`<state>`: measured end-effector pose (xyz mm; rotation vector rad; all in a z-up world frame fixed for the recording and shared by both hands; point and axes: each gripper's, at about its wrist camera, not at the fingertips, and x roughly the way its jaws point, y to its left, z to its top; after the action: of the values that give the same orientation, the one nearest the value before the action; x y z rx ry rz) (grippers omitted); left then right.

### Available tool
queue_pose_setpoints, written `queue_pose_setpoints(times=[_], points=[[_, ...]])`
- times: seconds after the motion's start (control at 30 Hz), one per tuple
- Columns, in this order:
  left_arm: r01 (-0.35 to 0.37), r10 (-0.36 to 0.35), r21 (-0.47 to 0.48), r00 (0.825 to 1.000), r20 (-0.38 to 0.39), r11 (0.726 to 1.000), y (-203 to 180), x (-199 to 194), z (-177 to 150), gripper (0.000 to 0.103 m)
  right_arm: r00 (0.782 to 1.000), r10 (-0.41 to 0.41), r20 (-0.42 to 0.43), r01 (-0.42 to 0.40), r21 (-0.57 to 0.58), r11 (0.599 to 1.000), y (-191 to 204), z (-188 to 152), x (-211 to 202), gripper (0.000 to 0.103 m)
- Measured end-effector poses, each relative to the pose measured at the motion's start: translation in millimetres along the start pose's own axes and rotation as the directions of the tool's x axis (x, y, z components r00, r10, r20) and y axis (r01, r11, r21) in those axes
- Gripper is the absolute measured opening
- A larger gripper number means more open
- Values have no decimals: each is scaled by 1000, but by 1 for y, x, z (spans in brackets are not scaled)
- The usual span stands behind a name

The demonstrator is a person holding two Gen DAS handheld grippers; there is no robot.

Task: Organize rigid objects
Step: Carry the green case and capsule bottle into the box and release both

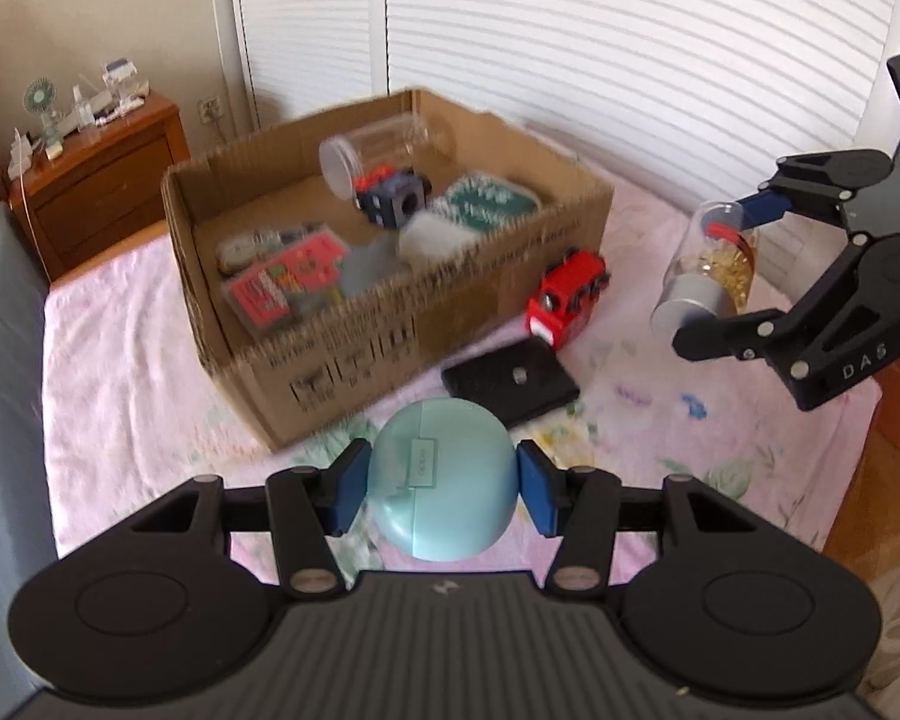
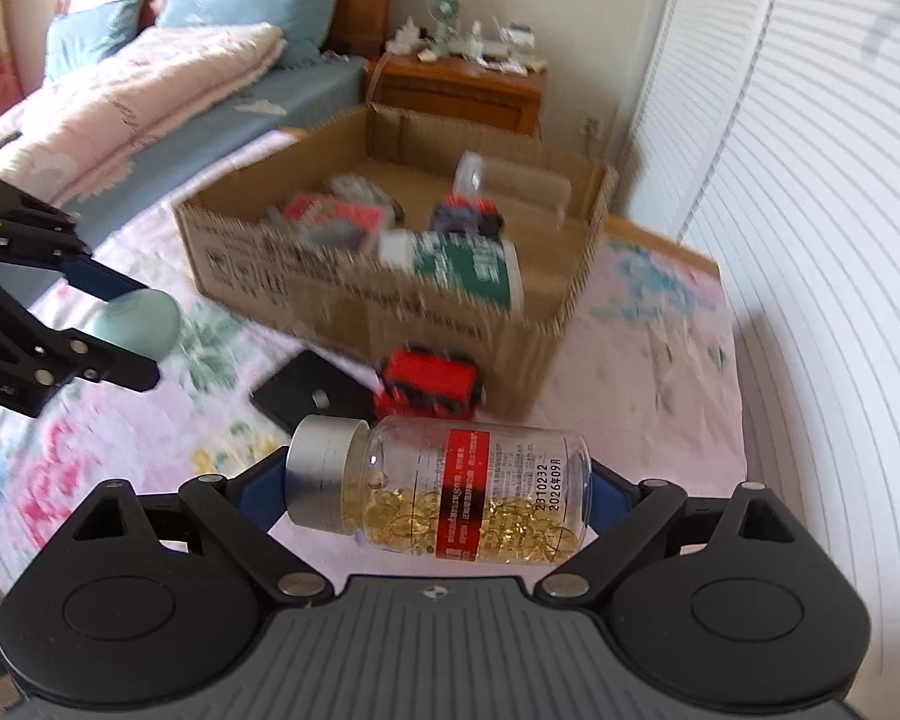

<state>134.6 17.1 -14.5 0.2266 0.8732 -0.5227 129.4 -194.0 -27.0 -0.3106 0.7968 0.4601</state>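
Observation:
My left gripper is shut on a light blue egg-shaped case, held above the bed in front of the cardboard box. It also shows in the right wrist view. My right gripper is shut on a clear pill bottle with a silver cap and yellow capsules, held sideways; the bottle shows in the left wrist view to the right of the box. A red toy and a flat black plate lie on the bedspread beside the box.
The box holds a clear jar, a dark cube toy, a green-labelled bottle and red packets. A wooden nightstand stands behind. White slatted doors close the far side.

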Motion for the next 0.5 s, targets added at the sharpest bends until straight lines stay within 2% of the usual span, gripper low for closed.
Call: queue_pose_setpoints(times=[0.23, 0.5], points=[[-30, 29, 5, 998, 56, 1000, 17, -10, 34, 52, 997, 25, 79, -21, -59, 998, 6, 40, -2, 97], [-102, 101, -2, 992, 80, 995, 53, 6, 80, 52, 992, 56, 110, -46, -97, 994, 8, 86, 26, 97]])
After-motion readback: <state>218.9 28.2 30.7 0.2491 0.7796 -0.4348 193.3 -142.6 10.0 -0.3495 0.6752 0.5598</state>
